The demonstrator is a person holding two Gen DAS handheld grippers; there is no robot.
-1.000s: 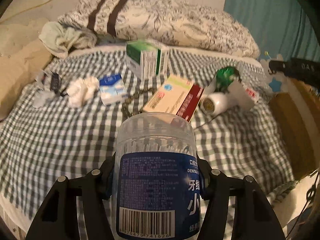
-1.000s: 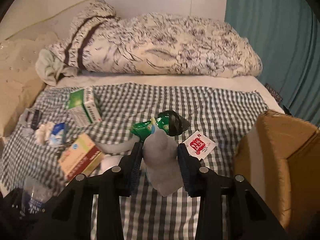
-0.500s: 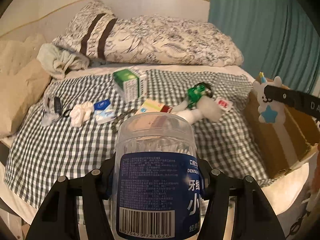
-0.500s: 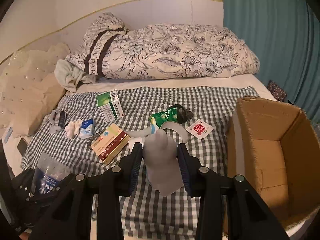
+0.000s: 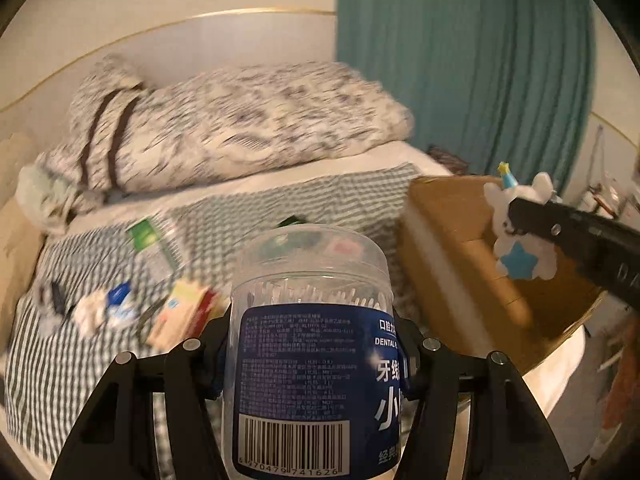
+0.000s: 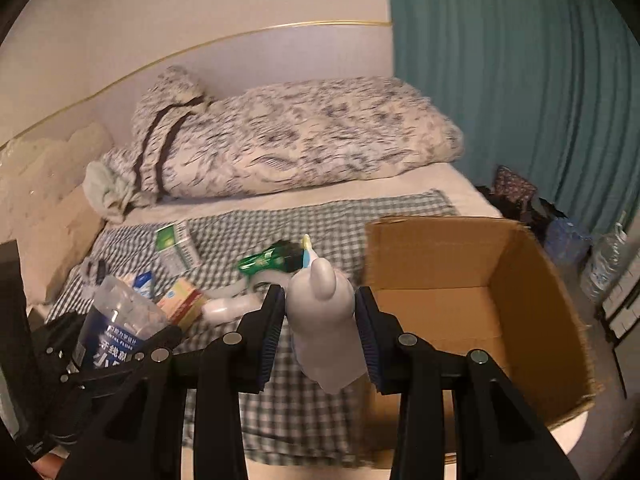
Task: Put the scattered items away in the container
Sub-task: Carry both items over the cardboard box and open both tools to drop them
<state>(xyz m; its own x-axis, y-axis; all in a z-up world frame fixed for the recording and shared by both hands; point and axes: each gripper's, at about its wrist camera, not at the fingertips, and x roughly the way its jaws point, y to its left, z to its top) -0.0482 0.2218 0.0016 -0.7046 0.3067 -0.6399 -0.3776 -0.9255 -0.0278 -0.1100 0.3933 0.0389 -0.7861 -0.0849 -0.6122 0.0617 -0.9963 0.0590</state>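
Your left gripper [image 5: 312,360] clamps the dental floss jar [image 5: 308,352] at mid-label, jaws fairly wide around it. It looks light, but the smooth clear plastic could slip, so keep the pads on the label band. Your right gripper [image 6: 320,320] pinches the white bunny toy [image 6: 322,312] narrowly at its waist; it looks light and firm. The cardboard box [image 6: 532,280] sits open at about two o'clock. Farther off, around ten o'clock, the yellow-red carton [image 6: 182,300] and green box [image 6: 174,246] lie on the checked blanket [image 6: 320,216].

cardboard box [image 6: 472,304] open-topped and empty inside, scattered clutter crowding checkered blanket [image 6: 320,216] left of it
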